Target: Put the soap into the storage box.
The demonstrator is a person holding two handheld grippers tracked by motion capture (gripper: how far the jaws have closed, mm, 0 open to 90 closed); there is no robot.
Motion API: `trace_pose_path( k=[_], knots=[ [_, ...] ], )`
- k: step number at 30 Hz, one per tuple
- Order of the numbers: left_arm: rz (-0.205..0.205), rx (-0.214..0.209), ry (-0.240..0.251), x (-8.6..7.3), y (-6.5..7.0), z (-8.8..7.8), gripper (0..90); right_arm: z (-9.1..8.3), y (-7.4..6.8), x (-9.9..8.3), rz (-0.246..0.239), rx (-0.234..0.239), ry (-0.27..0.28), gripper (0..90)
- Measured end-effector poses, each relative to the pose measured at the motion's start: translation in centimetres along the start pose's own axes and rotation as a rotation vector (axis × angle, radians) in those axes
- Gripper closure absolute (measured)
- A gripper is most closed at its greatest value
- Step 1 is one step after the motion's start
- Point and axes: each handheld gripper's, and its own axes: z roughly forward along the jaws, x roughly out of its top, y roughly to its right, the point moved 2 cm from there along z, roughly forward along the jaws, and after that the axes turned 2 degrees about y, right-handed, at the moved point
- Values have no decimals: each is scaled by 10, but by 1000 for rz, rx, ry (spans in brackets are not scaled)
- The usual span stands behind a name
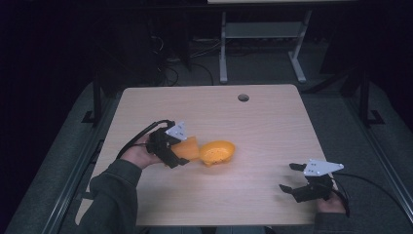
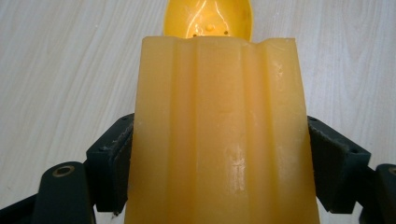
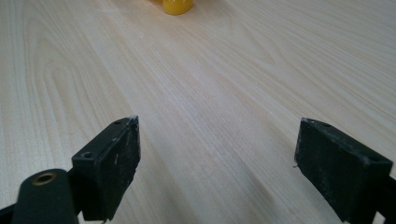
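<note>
Mostly hiding the glossy orange bowl (image 2: 208, 18): ribbed waxy yellow block (image 2: 219, 135) clamped in left gripper (image 1: 171, 146), right gripper (image 1: 296, 181) spread wide, holding nothing.

We are looking along our right hand-held gripper (image 3: 217, 163), whose two black jaws are standing wide apart with nothing between them. The left jaw is rising from the lower left, the right jaw from the lower right. Beneath and beyond them the pale wood-grain counter (image 3: 224, 84) is stretching away. At the far top edge, well apart from the jaws, a small yellow-orange object (image 3: 177, 6) is sitting on the counter, partly cut off.
</note>
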Motion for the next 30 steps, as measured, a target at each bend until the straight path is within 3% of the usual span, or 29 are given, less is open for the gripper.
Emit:
trace_pose_path(
  k=[30],
  knots=[
    [65,-41,10,41,-10,22,208,-3,0,1,8,-4,17,137]
  ],
)
